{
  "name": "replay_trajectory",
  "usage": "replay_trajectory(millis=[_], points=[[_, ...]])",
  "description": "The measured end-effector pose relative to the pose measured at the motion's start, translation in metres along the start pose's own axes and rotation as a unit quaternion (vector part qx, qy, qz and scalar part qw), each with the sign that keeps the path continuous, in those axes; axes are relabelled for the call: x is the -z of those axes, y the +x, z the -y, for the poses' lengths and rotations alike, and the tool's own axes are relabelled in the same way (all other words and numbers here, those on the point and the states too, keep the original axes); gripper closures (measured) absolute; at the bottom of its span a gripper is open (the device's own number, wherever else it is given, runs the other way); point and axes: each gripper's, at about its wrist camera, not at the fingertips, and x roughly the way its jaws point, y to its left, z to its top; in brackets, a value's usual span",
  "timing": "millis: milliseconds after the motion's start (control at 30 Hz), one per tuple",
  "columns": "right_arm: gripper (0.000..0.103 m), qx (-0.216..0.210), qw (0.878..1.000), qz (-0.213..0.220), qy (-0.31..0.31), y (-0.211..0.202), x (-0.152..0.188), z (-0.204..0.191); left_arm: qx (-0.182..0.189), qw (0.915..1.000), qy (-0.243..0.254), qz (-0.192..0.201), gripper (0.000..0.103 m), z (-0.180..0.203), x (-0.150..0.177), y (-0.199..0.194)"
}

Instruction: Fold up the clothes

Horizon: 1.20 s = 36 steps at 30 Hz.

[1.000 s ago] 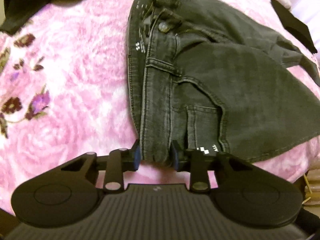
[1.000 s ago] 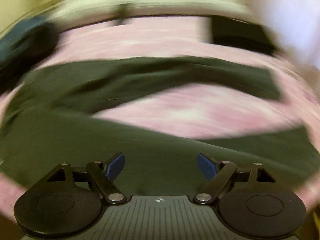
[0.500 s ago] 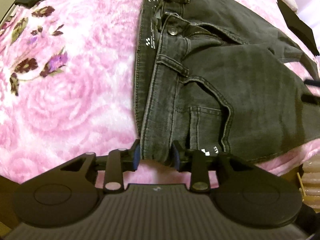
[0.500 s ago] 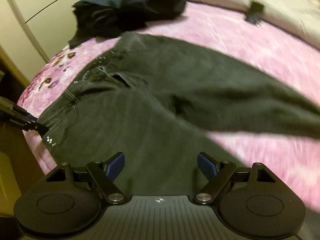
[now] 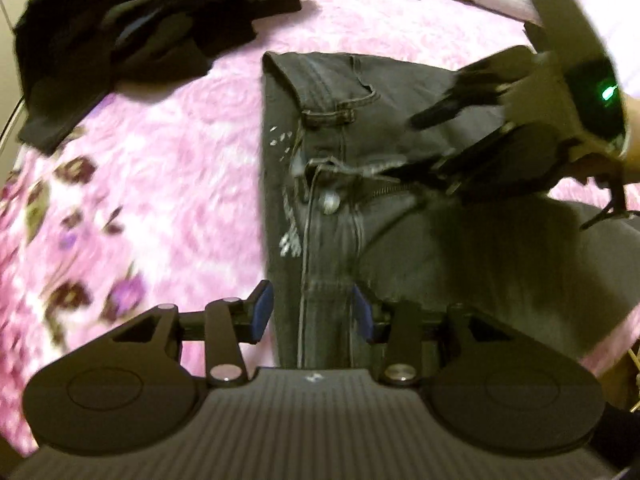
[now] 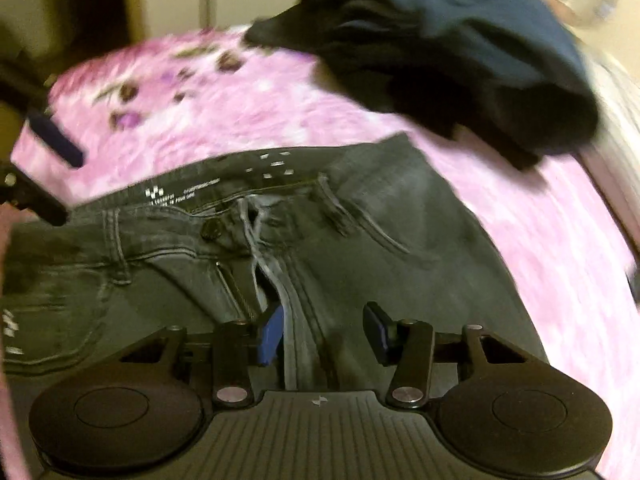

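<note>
A: Warm, dim indoor light is tinting both views yellowish, and the fisheye is bending the edges into dark corners.

B: Motion blur is smearing the pink blanket (image 5: 168, 168) and the dark jeans (image 6: 400, 240); a green lamp is glowing on the right tool (image 5: 420, 152).

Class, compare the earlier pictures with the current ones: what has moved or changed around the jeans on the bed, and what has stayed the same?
The right tool has swung in over the jeans near the zip, its jaws closing around the fly seam. The left tool, earlier pinching the waistband, has its jaws opening, the cloth between them; its pads look clear of it. The jeans lie flat on the pink blanket as before, with the dark clothes pile beyond.
</note>
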Motion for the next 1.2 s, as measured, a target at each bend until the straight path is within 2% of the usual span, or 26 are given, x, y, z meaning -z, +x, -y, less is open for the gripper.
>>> replay_trajectory(millis=[67,100,167,300,367,533,600,633,767,800,833,867,933,1033,1100,1200], points=[[0.095,-0.006,0.999,-0.013,-0.033,0.019,-0.006,-0.003,0.0,1.0,0.006,-0.005,0.065,0.001,-0.002,0.014],[0.098,-0.006,0.999,-0.016,-0.044,0.023,-0.006,-0.004,-0.002,0.9999,0.009,-0.006,0.065,0.001,-0.002,0.018],[0.101,0.0,1.0,-0.001,-0.031,0.016,-0.005,0.003,-0.003,0.9999,0.01,-0.005,0.065,-0.001,-0.002,0.022],[0.102,0.025,0.998,0.056,-0.016,-0.03,-0.005,0.001,-0.004,1.0,-0.004,-0.002,0.065,-0.011,0.004,0.017],[0.102,0.025,0.998,0.052,-0.033,-0.031,-0.004,-0.016,-0.01,0.9999,-0.011,-0.005,0.065,-0.018,0.008,0.017],[0.101,0.048,0.996,0.012,-0.068,0.021,0.005,-0.04,-0.024,0.9996,-0.011,-0.006,0.065,-0.027,0.005,0.012],[0.093,0.052,0.996,0.013,-0.073,0.023,0.005,-0.041,-0.028,0.9996,-0.002,0.002,0.065,-0.026,0.0,0.007],[0.093,0.05,0.997,0.019,-0.063,0.02,0.005,-0.038,-0.028,0.9996,0.002,0.006,0.065,-0.025,-0.004,0.006],[0.085,0.02,0.999,0.02,0.039,-0.001,0.022,-0.02,-0.016,0.9993,0.028,0.021,0.064,-0.01,-0.023,0.013],[0.063,0.013,0.997,0.018,0.07,-0.007,0.028,-0.014,-0.013,0.999,0.036,0.025,0.064,-0.004,-0.028,0.015],[0.049,0.009,0.994,0.017,0.103,-0.012,0.036,-0.007,-0.009,0.9985,0.048,0.027,0.064,0.004,-0.032,0.018],[0.032,0.01,0.99,0.02,0.139,-0.017,0.046,0.001,-0.006,0.9977,0.061,0.03,0.064,0.014,-0.037,0.02],[0.031,0.004,0.976,0.03,0.214,-0.032,0.073,0.018,0.001,0.9954,0.09,0.033,0.064,0.034,-0.047,0.025],[0.031,0.015,0.944,0.051,0.325,-0.071,0.118,0.045,0.019,0.9903,0.134,0.031,0.063,0.07,-0.059,0.028],[0.031,0.044,0.92,0.058,0.384,-0.104,0.15,0.062,0.035,0.9859,0.161,0.03,0.063,0.096,-0.07,0.03],[0.031,0.113,0.879,0.035,0.462,-0.156,0.217,0.094,0.058,0.9757,0.209,0.031,0.063,0.141,-0.09,0.032]])
